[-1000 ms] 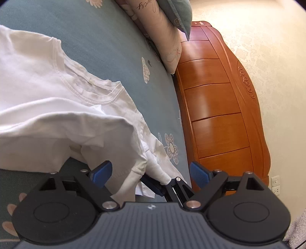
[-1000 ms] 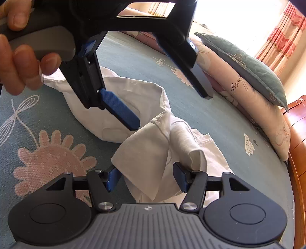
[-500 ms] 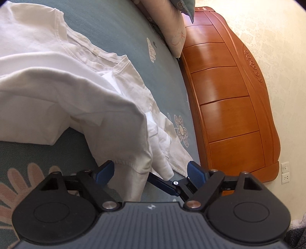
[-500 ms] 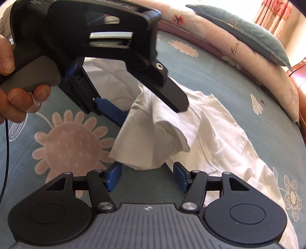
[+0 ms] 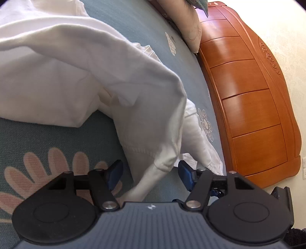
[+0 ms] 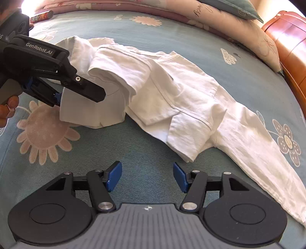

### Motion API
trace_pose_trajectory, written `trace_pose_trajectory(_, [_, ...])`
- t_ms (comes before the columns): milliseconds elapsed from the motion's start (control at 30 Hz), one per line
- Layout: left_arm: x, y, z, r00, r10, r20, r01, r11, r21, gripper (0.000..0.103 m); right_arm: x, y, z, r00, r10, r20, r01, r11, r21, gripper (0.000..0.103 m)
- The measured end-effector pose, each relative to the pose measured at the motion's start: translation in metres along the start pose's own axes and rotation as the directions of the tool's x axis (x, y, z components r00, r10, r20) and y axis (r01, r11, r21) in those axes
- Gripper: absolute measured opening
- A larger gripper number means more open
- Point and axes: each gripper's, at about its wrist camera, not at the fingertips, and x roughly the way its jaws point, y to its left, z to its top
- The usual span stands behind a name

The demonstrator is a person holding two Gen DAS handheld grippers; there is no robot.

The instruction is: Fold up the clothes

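Observation:
A white shirt [image 6: 172, 92] lies crumpled across the teal flowered bedspread [image 6: 149, 145], one long sleeve trailing to the lower right. In the left wrist view a sleeve of the shirt [image 5: 153, 153] hangs down between the blue pads of my left gripper [image 5: 150, 174]. Its jaws are closing, with a gap still showing beside the cloth. The right wrist view shows the same left gripper [image 6: 79, 95] around that raised sleeve end at the left. My right gripper [image 6: 147, 177] is open over bare bedspread, just short of the shirt, with nothing between its pads.
Pillows [image 6: 220, 11] line the far edge of the bed, against an orange wooden headboard [image 5: 248, 95]. A person's hand [image 6: 7, 109] grips the left tool's handle. A small dark cylinder [image 6: 41, 15] lies at the far left of the bed.
The left jaws have narrowed around the hanging sleeve as the gripper sank closer. The right gripper has drawn away from the cloth that was between its pads and now faces bare bedspread.

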Motion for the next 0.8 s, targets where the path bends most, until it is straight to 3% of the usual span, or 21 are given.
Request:
trace_pose_trajectory(167, [0.003, -0.004, -0.001, 0.998, 0.062, 0.011, -0.063, 0.998, 0.012, 0.03, -0.001, -0.032, 0.003, 0.998, 0.06, 0.023, -0.062, 0.99, 0.13, 0.065])
trace_pose_trajectory(333, [-0.006, -0.005, -0.005, 0.991, 0.131, 0.008, -0.131, 0.991, 0.026, 0.021, -0.004, -0.069, 0.002, 0.991, 0.119, 0.059, -0.132, 0.942, 0.309, 0.066])
trace_pose_trajectory(433, [-0.014, -0.005, -0.008, 0.988, 0.156, 0.0, -0.156, 0.987, 0.032, 0.021, 0.005, -0.096, 0.001, 0.975, 0.208, 0.078, -0.221, 0.867, 0.446, 0.066])
trace_pose_trajectory(500, [-0.015, -0.002, -0.009, 0.985, 0.173, -0.002, -0.173, 0.985, 0.025, 0.021, 0.014, -0.111, -0.002, 0.944, 0.311, 0.109, -0.32, 0.789, 0.525, 0.066])
trace_pose_trajectory(567, [-0.013, 0.001, -0.009, 0.983, 0.184, -0.004, -0.184, 0.983, 0.014, 0.021, 0.026, -0.117, -0.004, 0.919, 0.375, 0.123, -0.376, 0.74, 0.557, 0.066])
trace_pose_trajectory(667, [-0.01, 0.005, -0.01, 0.985, 0.175, -0.002, -0.175, 0.985, -0.004, 0.023, 0.032, -0.12, -0.002, 0.91, 0.395, 0.127, -0.391, 0.717, 0.577, 0.067])
trace_pose_trajectory(800, [-0.008, 0.01, -0.009, 0.989, 0.148, -0.001, -0.148, 0.989, -0.021, 0.028, 0.026, -0.132, -0.005, 0.876, 0.438, 0.203, -0.461, 0.633, 0.621, 0.067])
